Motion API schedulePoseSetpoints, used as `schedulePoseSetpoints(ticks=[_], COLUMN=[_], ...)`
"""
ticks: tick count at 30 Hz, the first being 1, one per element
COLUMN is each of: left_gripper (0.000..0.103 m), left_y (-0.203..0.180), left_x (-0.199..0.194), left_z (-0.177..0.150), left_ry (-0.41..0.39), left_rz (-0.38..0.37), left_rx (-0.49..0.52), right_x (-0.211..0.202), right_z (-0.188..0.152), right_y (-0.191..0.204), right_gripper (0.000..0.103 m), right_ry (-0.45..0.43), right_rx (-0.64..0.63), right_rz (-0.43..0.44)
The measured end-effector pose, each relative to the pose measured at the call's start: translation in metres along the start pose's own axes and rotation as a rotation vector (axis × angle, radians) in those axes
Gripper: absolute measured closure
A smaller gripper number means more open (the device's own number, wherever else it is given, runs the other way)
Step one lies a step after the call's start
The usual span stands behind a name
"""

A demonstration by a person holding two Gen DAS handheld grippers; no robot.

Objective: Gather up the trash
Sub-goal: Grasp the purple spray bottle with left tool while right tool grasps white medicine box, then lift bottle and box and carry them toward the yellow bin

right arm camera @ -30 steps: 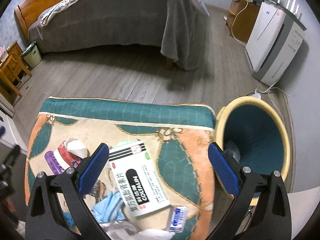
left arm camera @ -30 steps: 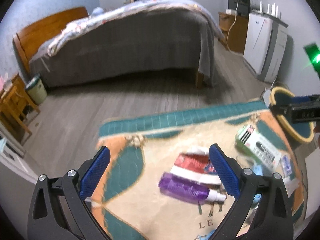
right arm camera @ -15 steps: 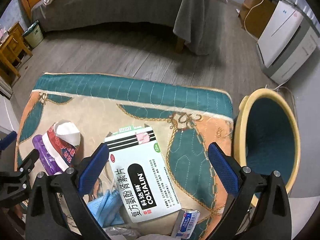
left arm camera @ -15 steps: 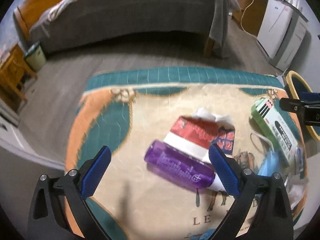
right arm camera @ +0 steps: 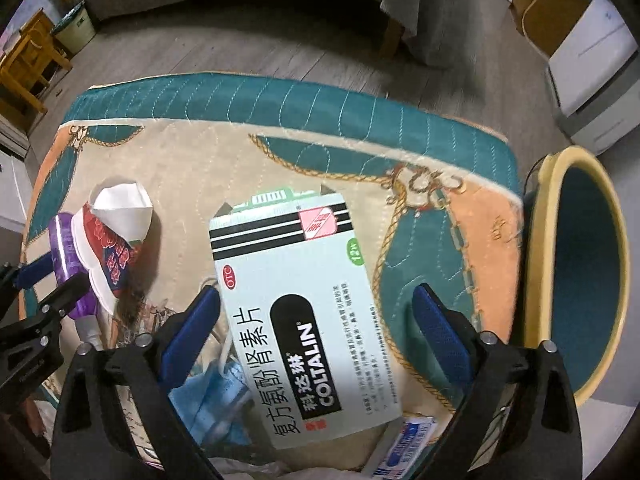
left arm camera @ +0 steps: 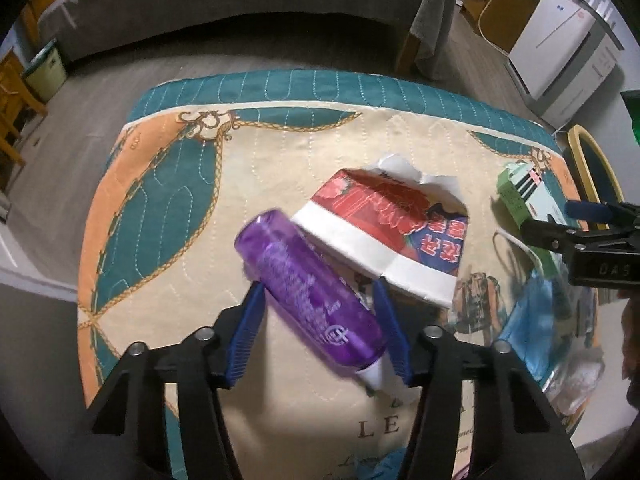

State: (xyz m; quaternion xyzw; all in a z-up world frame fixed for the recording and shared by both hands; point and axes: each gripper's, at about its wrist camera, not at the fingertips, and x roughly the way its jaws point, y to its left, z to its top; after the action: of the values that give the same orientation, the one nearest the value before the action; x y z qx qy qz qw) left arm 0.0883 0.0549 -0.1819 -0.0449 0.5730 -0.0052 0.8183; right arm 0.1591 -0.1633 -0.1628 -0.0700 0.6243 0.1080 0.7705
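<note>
Words fill the medicine box [right arm camera: 304,312]: "COLTALIN" in white on a black patch, a red "OTC" ring, and big Chinese letters down one side. It lies flat near the middle of the quilted table cover [right arm camera: 304,96]. The cover has "LE" printed at its near edge. The crushed red and white paper cup [left arm camera: 384,232] shows blue Korean letters we cannot read. The purple bottle [left arm camera: 312,292] has pale writing, too blurry to read.

Both grippers now sit closer to the cover than a second ago, and things look bigger.

Our left gripper [left arm camera: 320,332] has just been closing. Its blue pads sit tight on both sides of the purple bottle, but we cannot tell if they press it yet. The bottle lies tilted, touching the cup, towards the cover's left side.

Our right gripper [right arm camera: 316,332] has just closed a little but is wide. The medicine box lies between its fingers, and the left finger [right arm camera: 192,328] is just beside the box edge. A blue face mask [right arm camera: 212,396] lies under that finger. The yellow bin [right arm camera: 540,264] stands past the cover's right edge.
</note>
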Motion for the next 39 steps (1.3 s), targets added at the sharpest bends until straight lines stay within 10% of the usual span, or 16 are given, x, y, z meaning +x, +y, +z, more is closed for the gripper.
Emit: schedulePoseSetpoints(ticks=[14,39], left_gripper=[0.066,0.07], left_y=[0.002,-0.036], left_x=[0.001,-0.114], left_z=[0.01,0.029], left_ry=[-0.003,-0.41], left_rz=[0.04,-0.052], left_rx=[0.041,0.137], right_x=[-0.004,-0.087], right_z=[0.005,-0.003], right_y=[-0.005,-0.031], right_gripper=[0.027,0.027], right_ry=[0.012,-0.321], right_rx=[0.047,0.213], right_rz=[0.06,0.108])
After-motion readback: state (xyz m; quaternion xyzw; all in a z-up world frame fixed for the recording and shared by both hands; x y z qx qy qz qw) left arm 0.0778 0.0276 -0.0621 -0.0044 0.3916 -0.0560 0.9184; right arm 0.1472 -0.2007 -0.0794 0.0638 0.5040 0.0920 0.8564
